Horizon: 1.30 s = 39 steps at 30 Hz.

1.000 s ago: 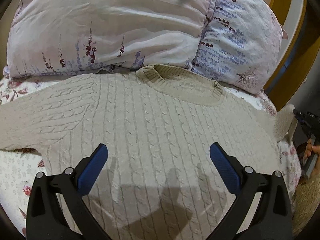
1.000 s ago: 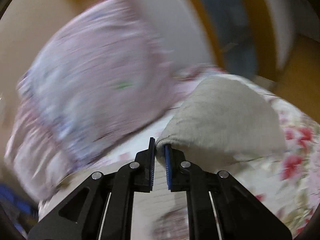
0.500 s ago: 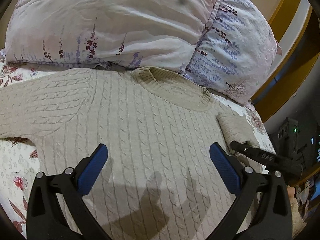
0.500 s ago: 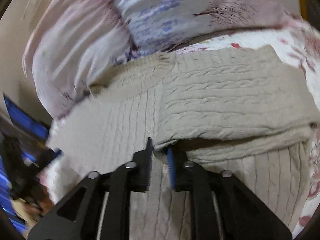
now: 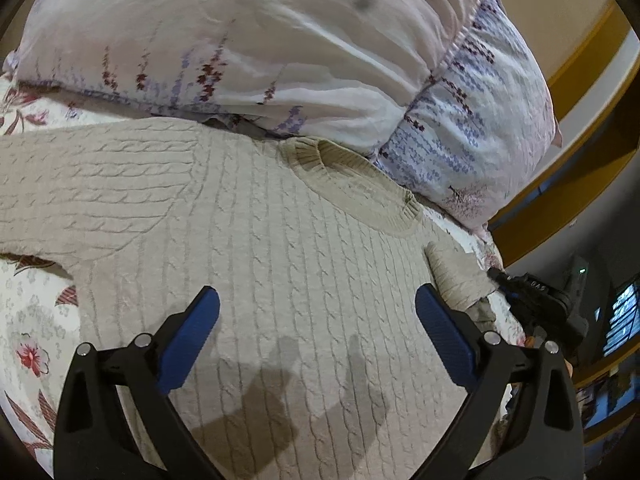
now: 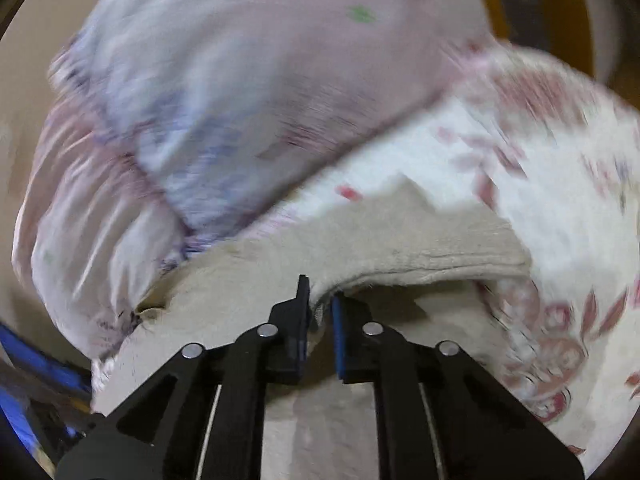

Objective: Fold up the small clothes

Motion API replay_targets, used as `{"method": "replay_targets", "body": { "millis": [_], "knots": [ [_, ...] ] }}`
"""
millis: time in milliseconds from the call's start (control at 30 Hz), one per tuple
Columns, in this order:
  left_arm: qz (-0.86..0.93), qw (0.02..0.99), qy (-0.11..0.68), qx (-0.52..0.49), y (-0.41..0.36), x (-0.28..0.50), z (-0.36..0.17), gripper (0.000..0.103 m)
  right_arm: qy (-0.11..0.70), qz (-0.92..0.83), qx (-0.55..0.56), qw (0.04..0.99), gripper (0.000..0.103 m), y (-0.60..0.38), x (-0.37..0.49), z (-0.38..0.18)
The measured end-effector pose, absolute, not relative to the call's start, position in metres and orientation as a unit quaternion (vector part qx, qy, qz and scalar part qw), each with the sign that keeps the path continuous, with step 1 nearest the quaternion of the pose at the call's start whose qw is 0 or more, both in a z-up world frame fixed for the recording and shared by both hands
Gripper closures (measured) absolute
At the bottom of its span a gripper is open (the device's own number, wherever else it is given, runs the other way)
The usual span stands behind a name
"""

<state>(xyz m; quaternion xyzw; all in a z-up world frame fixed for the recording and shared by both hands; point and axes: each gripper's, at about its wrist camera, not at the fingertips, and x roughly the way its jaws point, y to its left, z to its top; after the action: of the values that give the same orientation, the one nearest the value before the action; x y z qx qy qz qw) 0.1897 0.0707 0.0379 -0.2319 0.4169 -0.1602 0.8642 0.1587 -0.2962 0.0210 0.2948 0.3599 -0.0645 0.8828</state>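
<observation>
A beige cable-knit sweater [image 5: 256,248] lies spread front-up on a bed, its ribbed collar [image 5: 352,184] toward the pillows and its body running back under the left wrist camera. One sleeve [image 5: 80,184] stretches flat to the left side of that view. The other sleeve [image 5: 456,276] is turned in over the right shoulder area, its end raised off the knit.

The right claw [image 6: 320,312] is clenched on that sleeve: a fold of beige fabric [image 6: 400,240] runs between its two blue-faced pads and drapes away to the right of the right wrist view, lifted clear of the cloth below. Its jaws have just been closing, with the fabric between them. From the left wrist view the right claw [image 5: 532,304] shows as a dark tool at the sleeve end, near the bed's right edge. The right wrist view is blurred, so finer detail of the grip cannot be read.

The left claw [image 5: 316,328] hovers released above the sweater's lower chest, its blue pads standing wide apart with nothing between them, and casts a shadow on the knit.

Under the sweater is a white bedsheet [image 5: 28,320] with red flowers. Just beyond the collar lie two pale pillows [image 5: 280,48] printed with lavender sprigs, the collar touching the nearer one. Beyond the bed's right side is a yellow-brown wooden frame [image 5: 560,184].
</observation>
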Motion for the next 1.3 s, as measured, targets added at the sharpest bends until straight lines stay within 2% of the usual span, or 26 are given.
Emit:
{"method": "replay_targets", "body": {
  "millis": [133,200,233,300,333,400,533,700,767,900,967,1067,1200,1300],
  "knots": [
    [-0.158,0.859,0.412,-0.259,0.082,0.190,0.037,0.008,0.329,0.037,0.222,0.917,0.093,-0.226,0.167,0.050],
    [-0.161,0.853,0.413,-0.275,0.085,0.191,0.035,0.008,0.381,0.131,0.168,0.900,0.092,-0.166,0.185,0.042],
    [-0.162,0.849,0.416,-0.283,0.087,0.192,0.033,0.009,0.403,0.155,0.154,0.889,0.089,-0.149,0.190,0.035],
    [-0.162,0.844,0.422,-0.290,0.088,0.193,0.029,0.012,0.462,0.198,0.128,0.855,0.071,-0.113,0.196,0.010],
    [-0.163,0.838,0.427,-0.297,0.088,0.194,0.026,0.014,0.471,0.203,0.130,0.849,0.068,-0.109,0.195,0.004],
    [-0.167,0.832,0.433,-0.304,0.087,0.195,0.022,0.017,0.485,0.202,0.161,0.836,0.058,-0.113,0.189,-0.006],
    [-0.177,0.809,0.455,-0.327,0.081,0.203,0.011,0.030,0.498,0.169,0.268,0.807,0.057,-0.159,0.173,-0.017],
    [-0.179,0.784,0.474,-0.359,0.073,0.215,0.001,0.049,0.459,0.066,0.410,0.785,0.057,-0.248,0.132,-0.031],
    [-0.172,0.782,0.478,-0.361,0.069,0.221,-0.002,0.058,0.427,0.024,0.455,0.781,0.058,-0.280,0.118,-0.037],
    [-0.153,0.786,0.485,-0.350,0.064,0.232,-0.007,0.087,0.376,-0.049,0.493,0.783,0.058,-0.328,0.105,-0.037],
    [-0.150,0.796,0.481,-0.335,0.061,0.239,-0.006,0.094,0.364,-0.066,0.495,0.786,0.060,-0.340,0.107,-0.039],
    [-0.145,0.813,0.470,-0.311,0.059,0.244,0.002,0.096,0.362,-0.089,0.474,0.798,0.093,-0.346,0.111,-0.038],
    [-0.137,0.838,0.451,-0.274,0.064,0.237,0.018,0.096,0.346,-0.079,0.431,0.830,0.094,-0.329,0.108,-0.029],
    [-0.113,0.841,0.464,-0.253,0.066,0.234,0.011,0.096,0.370,-0.084,0.410,0.829,0.094,-0.321,0.110,-0.033]
  ]
}}
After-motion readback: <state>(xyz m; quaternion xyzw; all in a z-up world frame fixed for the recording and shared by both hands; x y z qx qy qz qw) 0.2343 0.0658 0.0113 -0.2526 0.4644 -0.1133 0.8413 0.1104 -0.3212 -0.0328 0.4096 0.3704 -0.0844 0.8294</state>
